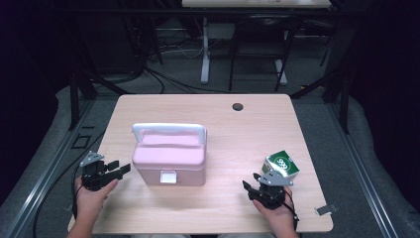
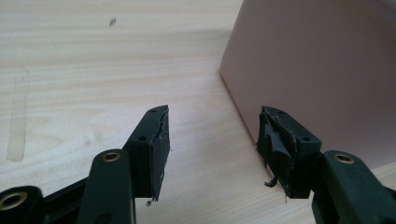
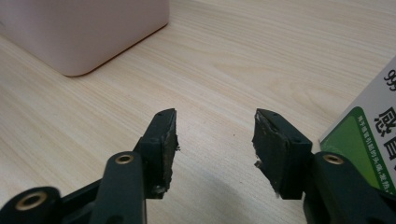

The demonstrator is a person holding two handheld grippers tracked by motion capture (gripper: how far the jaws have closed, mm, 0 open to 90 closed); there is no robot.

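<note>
As both grippers gape, pink box (image 1: 169, 157) between, green carton (image 1: 283, 164) seemingly untouched

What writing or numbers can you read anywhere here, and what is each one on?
Green and white carton: top shows what looks like "999", blurred.
Same carton in the right gripper view: Chinese characters on white and green, cut off and too blurred to read.
Pink box: no text.

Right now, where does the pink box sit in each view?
High view: pink box at table centre-left, white handle on top.
Left gripper view: its side wall at upper right, beside the right jaw.
Right gripper view: its lower corner at top left.
Shared landmark: the wooden table.
</note>
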